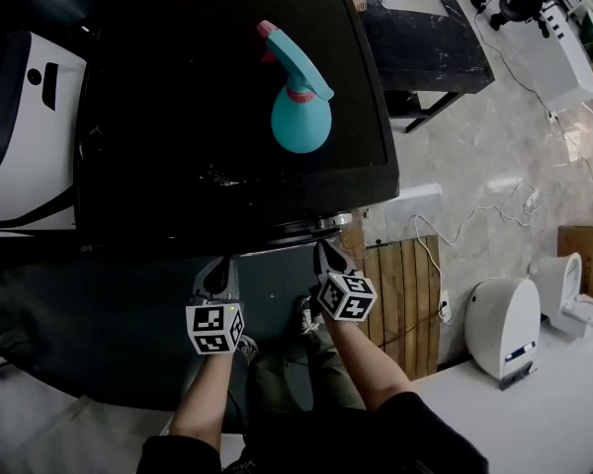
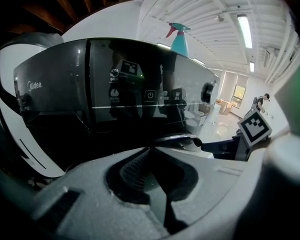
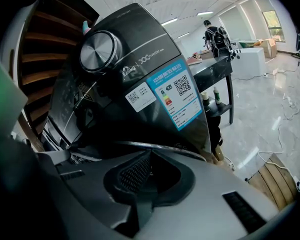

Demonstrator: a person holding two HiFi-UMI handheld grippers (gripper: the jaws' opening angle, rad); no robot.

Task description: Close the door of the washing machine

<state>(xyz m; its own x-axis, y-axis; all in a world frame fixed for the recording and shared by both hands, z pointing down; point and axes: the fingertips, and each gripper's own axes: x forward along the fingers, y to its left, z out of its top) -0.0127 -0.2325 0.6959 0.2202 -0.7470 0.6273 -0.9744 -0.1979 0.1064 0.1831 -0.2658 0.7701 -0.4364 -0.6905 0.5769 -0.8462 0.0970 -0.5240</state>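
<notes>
"Since you ask about the room: I stand on a pale marble floor (image 1: 494,136). A slatted wooden pallet (image 1: 405,294) lies just right of the washing machine (image 1: 227,117), and white cables (image 1: 465,227) trail over the tiles."

"What sits on the machine?"

"A teal spray bottle (image 1: 301,102) with a pink nozzle stands on the black top. A white appliance (image 1: 25,136) is close against the machine's left side, and a white unit (image 1: 502,326) sits beyond the pallet. Far back, a person with a backpack (image 3: 216,34) stands by a black table (image 3: 215,66)."

"Any writing?"

"The dark front panel (image 2: 125,84) reads 'Midea' at its left end. By the round silver knob (image 3: 97,51) I read '12kg' and 'inverter'. Below are a white sticker (image 3: 140,98) with a QR code and a blue-edged label (image 3: 175,96) with another; their print is too small to read."

"And your claws?"

"My left gripper (image 2: 151,150) has its jaws pressed together with nothing between them, and my right gripper (image 3: 149,155) is the same. Both point at the machine's front, low under the edge of the top."

"The door?"

"The door (image 3: 188,151) shows as a chrome rim curving just past my right jaw tips, and it shows beyond the left ones too. I cannot tell whether it is fully shut."
</notes>
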